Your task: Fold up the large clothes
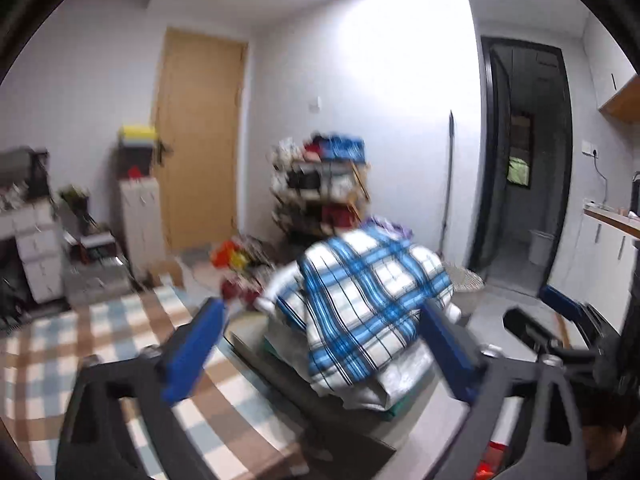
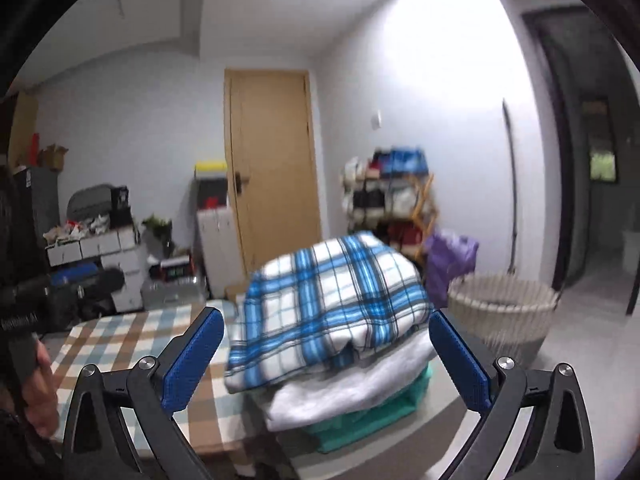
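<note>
So both grippers are empty here: the left gripper (image 1: 320, 340) has its blue pads spread as wide as they go with nothing between them, and the right gripper (image 2: 326, 354) is the same, wide apart and holding nothing. The blue plaid garment (image 2: 332, 304) sits folded on top of the stack at the far right end of the checked tablecloth (image 2: 120, 340), resting on a white folded piece (image 2: 352, 388) and a teal one (image 2: 380, 408) under that. In the left wrist view the plaid piece (image 1: 360, 304) bulges a bit and its near edge droops over the layers below, so my read is this fold is done and the step now is just backing off clean and going for the next item. The woven basket (image 2: 504, 312) sits on the floor just to the right of the stack, and I can't see inside it, so no clue if more clothes are in there. Tips as I see it: keep the pads wide while pulling away so they don't snag that drooping edge, stay above the pile, and don't bump it sideways since it looks top-heavy and lopsided. Frames are blurry, so finer details are a guess.
</note>
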The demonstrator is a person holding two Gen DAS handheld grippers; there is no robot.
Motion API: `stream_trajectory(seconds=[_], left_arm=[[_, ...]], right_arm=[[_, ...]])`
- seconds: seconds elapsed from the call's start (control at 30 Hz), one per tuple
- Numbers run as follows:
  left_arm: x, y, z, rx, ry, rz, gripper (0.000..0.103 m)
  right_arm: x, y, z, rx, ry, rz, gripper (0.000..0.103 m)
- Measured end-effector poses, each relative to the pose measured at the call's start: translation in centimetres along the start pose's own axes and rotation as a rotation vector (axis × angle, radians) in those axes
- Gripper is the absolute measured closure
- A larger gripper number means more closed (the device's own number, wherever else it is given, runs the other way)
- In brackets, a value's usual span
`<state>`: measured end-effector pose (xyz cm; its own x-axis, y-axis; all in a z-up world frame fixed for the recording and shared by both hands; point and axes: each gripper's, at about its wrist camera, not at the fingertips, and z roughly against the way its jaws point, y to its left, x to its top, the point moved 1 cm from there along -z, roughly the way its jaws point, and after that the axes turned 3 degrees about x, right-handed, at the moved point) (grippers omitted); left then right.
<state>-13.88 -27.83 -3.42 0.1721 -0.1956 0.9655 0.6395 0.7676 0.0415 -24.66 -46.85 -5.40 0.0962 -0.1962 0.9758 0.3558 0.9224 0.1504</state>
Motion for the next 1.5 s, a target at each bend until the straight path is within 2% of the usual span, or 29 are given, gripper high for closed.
stream_trajectory(seconds=[0.1, 0.23, 0.4, 0.5, 0.67, 0.97, 1.5], left_arm=[[-0.2, -0.3, 2.3, 0.04, -0.087, 0.007, 0.001], [-0.9, -0.5, 3.0, 0.009, -0.09, 0.018, 0.001], [-2.4, -1.1, 3.9, 0.064, -0.115, 0.007, 0.001], [-2.9, -1.5, 3.5, 0.049, -0.083, 0.002, 0.001], [-3.7, -2.1, 3.0, 0.07, -0.073, -0.021, 0.001], [-4.6, -1.3, 1.4, 0.073, -0.034, 0.012, 0.001], [-4.6, -1.3, 2.9, 0.074, -0.026, 0.016, 0.001]], right_arm=[[-0.4, 1.3, 3.3, -0.045, -0.08, -0.001, 0.0], [-0.8, 2.5, 6.8, -0.09, -0.14, 0.027, 0.0], [-0.3, 2.7, 9.3, -0.086, -0.178, 0.025, 0.0], [-0.1, 2.8, 9.8, -0.094, -0.173, 0.037, 0.0], [-0.4, 2.6, 9.8, -0.104, -0.15, 0.04, 0.0], [-0.7, 1.7, 9.9, -0.101, -0.147, -0.001, 0.0], [-0.7, 1.7, 10.3, -0.105, -0.157, 0.001, 0.0]])
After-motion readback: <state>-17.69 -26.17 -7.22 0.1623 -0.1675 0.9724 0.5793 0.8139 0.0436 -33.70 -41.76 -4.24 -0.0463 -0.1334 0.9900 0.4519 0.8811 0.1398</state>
